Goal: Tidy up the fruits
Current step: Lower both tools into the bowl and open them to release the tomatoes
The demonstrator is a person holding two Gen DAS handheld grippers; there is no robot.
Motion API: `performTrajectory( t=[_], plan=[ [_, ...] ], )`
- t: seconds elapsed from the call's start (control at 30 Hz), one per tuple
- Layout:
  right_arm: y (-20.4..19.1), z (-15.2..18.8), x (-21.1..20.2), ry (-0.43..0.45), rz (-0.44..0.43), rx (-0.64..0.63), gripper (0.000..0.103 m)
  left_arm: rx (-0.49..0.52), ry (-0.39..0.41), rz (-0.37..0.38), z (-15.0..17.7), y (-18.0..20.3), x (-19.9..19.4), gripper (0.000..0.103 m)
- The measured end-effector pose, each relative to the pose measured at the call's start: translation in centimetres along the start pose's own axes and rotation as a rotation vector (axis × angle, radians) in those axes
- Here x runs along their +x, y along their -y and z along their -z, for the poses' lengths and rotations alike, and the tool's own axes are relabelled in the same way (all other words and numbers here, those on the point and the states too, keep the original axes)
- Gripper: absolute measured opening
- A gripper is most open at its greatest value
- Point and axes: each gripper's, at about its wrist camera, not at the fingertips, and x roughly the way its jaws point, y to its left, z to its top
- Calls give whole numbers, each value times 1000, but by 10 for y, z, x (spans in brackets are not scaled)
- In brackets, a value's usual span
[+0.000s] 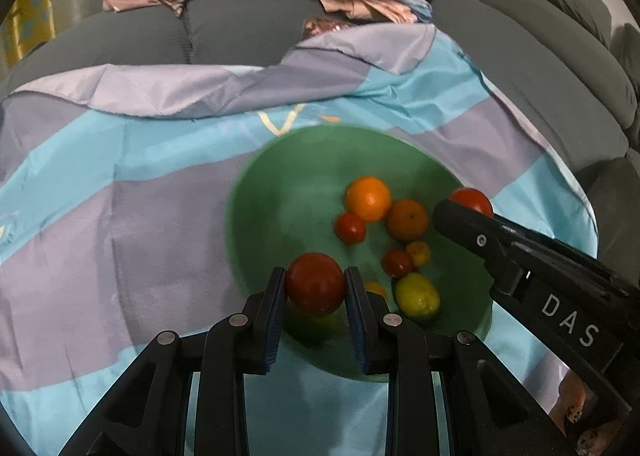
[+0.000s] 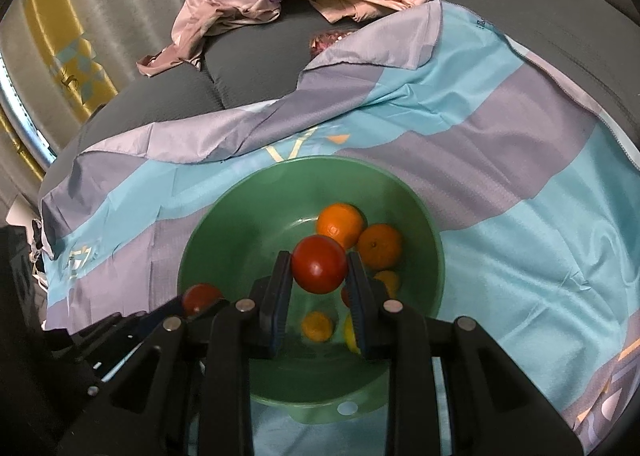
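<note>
a: left gripper first. what's between the jaws?

b: a red tomato, pinched on both sides by the blue pads. the jaws are spread only as wide as the fruit.

a: and the right gripper?

b: same story, jaws pinching its own tomato, pads touching both flanks.

a: where does the bowl lie from each?

b: straight below and ahead of both. the left one's fruit hangs over the near rim; the right one's sits over the middle of the bowl, so i'd judge the right is better placed to release.

a: anything under the jaws already?

b: loose fruit on the bowl floor: two oranges just past the right jaws, smaller red ones, a lemon to the right of the left jaws, a small orange piece right beneath the right jaws.

a: long axis to mind?

b: no, the held fruits are round. the lemon lies slanted, but it's not in play.

a: risk?

b: the two grippers are near each other over the bowl; the left should likely go further in before letting go, or its fruit may clip the rim. the bowl rests on a striped cloth over a grey sofa, so soft footing.
</note>
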Motion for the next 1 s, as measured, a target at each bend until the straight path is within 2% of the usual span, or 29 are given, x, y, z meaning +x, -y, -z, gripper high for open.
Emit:
performTrajectory(
  t=[0.57,0.83,1.0],
  plan=[
    [8,1,13,-44,32,-2,28,18,-34,-24,2,13,14,28],
    [8,0,11,-41,43,-2,29,8,-43,-2,1,13,15,28],
    [7,0,4,-23,46,-2,47,19,-22,0,0,16,5,28]
  ],
)
